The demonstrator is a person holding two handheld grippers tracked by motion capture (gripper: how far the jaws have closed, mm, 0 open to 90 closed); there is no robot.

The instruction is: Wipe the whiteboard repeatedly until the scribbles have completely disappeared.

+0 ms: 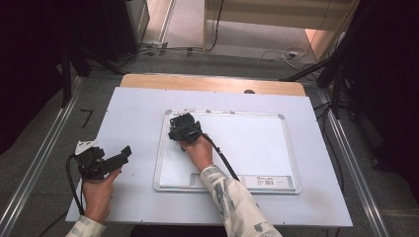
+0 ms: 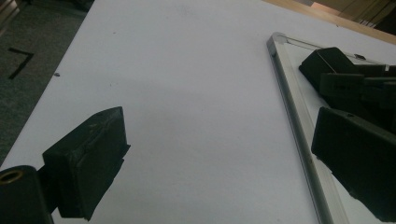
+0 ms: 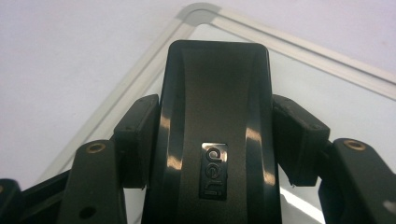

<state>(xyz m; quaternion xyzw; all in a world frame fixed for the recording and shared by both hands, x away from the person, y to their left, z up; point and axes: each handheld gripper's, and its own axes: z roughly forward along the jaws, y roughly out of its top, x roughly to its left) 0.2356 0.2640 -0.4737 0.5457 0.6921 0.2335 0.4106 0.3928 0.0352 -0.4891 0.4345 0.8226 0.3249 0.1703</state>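
Both pads of the right gripper [image 3: 212, 140] clamp the black eraser [image 3: 215, 93] flat against the whiteboard [image 1: 247, 143] near the corner just ahead, presumably for wiping, while the left gripper [image 2: 219, 154] waits wide open and empty beside the board's frame.

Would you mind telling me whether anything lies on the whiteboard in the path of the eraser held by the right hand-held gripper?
Nothing visible: the eraser sits near the whiteboard's top-left corner, and the surface beyond looks bare.
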